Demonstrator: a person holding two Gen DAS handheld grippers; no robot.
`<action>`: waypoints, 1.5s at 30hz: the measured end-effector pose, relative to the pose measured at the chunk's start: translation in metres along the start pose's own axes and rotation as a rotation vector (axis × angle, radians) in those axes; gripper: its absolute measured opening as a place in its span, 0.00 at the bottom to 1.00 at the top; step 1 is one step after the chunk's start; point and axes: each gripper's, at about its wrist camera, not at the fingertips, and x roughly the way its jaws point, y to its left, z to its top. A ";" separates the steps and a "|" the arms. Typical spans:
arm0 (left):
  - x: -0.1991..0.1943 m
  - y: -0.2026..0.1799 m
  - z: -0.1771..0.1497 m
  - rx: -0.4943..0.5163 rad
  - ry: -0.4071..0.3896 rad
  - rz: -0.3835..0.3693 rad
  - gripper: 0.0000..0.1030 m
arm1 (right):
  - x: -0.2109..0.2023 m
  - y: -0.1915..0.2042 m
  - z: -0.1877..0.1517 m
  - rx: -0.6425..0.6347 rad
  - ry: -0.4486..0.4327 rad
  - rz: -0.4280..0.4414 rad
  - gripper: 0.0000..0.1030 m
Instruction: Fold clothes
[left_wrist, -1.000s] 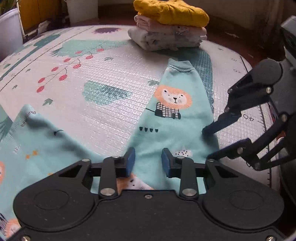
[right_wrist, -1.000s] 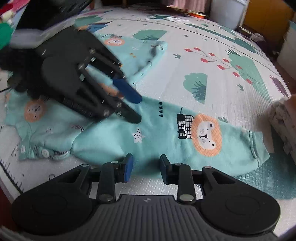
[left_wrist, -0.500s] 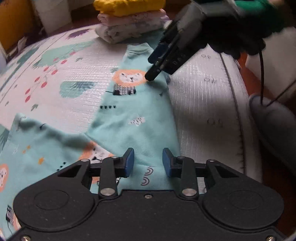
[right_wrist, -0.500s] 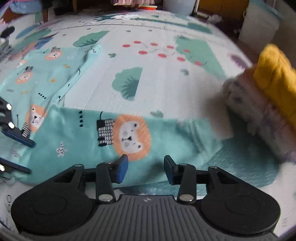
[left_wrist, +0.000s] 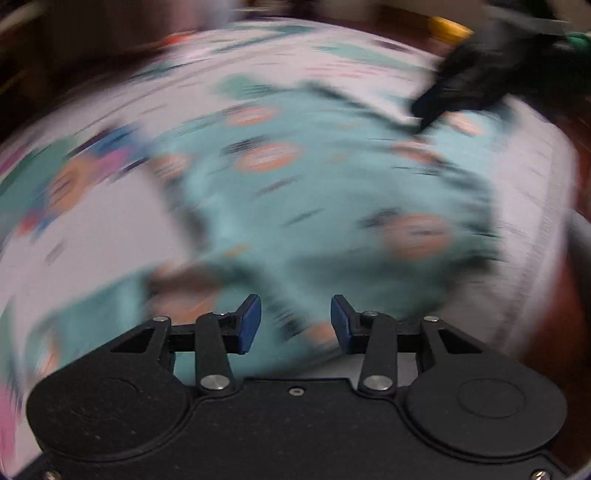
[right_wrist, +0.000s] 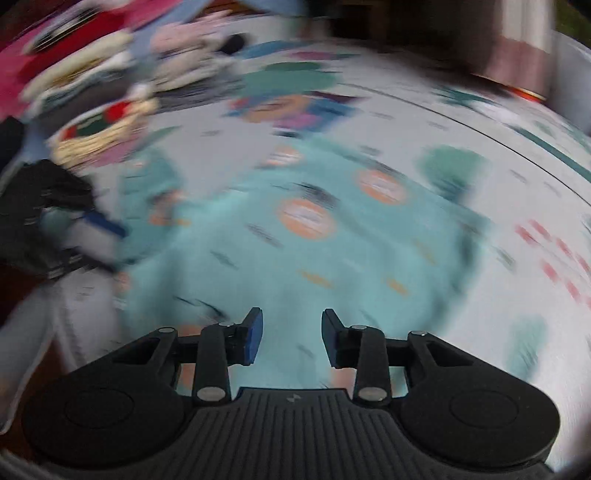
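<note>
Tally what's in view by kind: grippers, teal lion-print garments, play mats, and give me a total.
Grippers: 2 (left gripper, jaws opening; right gripper, jaws closing; nothing between either)
Teal lion-print garment: 1
Play mat: 1
Total: 4
The heap of other clothes is too blurred to count.

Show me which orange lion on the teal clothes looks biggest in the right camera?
The middle lion, lowest of three clear ones on the teal garment. The upper-right lion and the top lion look smaller; all are blurred.
</note>
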 end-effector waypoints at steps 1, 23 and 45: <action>-0.003 0.015 -0.007 -0.069 -0.007 0.049 0.39 | 0.003 0.013 0.015 -0.066 0.012 0.028 0.33; 0.009 0.244 -0.035 -0.518 -0.089 0.206 0.41 | 0.131 0.172 0.053 -0.163 -0.073 0.033 0.29; -0.037 0.217 -0.102 -0.929 -0.171 0.248 0.05 | 0.136 0.085 0.021 0.181 -0.182 -0.248 0.22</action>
